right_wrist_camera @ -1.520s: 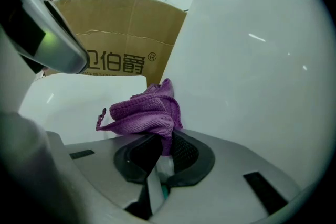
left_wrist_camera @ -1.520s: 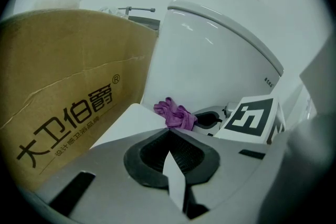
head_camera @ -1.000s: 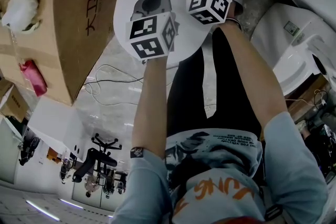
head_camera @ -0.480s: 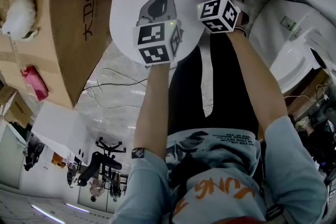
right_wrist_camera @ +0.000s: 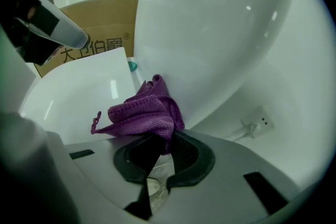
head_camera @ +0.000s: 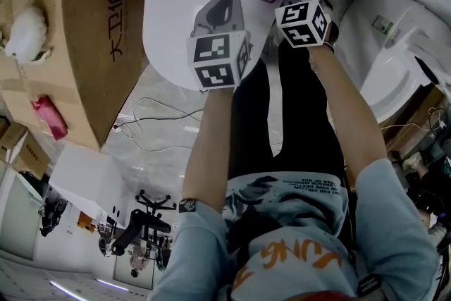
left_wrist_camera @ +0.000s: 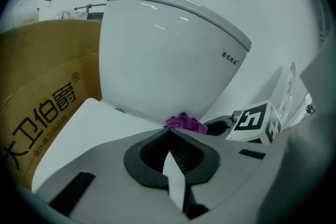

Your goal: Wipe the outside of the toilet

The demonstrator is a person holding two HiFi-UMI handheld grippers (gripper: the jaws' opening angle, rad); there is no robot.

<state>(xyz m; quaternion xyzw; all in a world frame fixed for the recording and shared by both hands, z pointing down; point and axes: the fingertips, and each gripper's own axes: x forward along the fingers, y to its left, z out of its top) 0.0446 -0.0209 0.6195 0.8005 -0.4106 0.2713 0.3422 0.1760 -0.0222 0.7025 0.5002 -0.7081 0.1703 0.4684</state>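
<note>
Wiping at the rear of a white toilet [left_wrist_camera: 168, 55], head view looking steeply down past both forearms. Clenched in the right tongs [right_wrist_camera: 157, 141]: a purple cloth [right_wrist_camera: 144, 113], bunched into a loose wad and pushed against the curved wall of the tank [right_wrist_camera: 210, 34], right at the seam with the closed lid [head_camera: 176, 17]. Pinched shut on nothing, the left tongs [left_wrist_camera: 168, 131], poised over the lid just beside the cloth; contact with the lid impossible to confirm. To the left, close against the toilet, a printed cardboard box [head_camera: 91, 32]; below, a thin cable [head_camera: 151, 116] looping across the pale floor [head_camera: 162, 144].

Likely trouble from here: only a small fold of cloth apparently caught between the right jaws, so a hard drag along the glazed curve could pull it free. Also possible: bare jaw tips scraping porcelain if pressed past the wad, patchy coverage from so crumpled a cloth, and a knock between the two tongs, given how near together they work.
</note>
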